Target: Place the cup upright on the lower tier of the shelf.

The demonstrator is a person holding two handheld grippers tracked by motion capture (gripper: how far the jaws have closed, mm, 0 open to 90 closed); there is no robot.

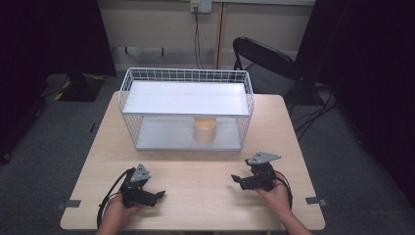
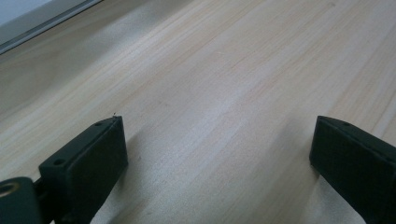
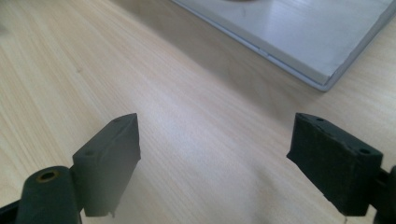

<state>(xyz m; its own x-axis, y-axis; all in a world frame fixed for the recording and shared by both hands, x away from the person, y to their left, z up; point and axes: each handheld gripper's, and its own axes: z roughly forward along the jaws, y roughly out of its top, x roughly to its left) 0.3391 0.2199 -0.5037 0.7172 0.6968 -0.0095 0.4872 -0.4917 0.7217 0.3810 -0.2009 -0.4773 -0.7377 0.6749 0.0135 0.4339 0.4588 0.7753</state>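
Left gripper (image 1: 157, 195) — fingers apart | right gripper (image 1: 236, 179) — fingers apart | cup (image 1: 204, 129) in rack (image 1: 187, 99)

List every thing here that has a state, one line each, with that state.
left gripper: open, holding nothing, low over the table.
right gripper: open, holding nothing, low over the table.
wire shelf rack: upright at the back of the table, top shelf bare.
tan cylinder: standing upright on the rack's lower shelf.
folding chair: unfolded, unoccupied, behind the table.
wooden table: bare between the grippers.
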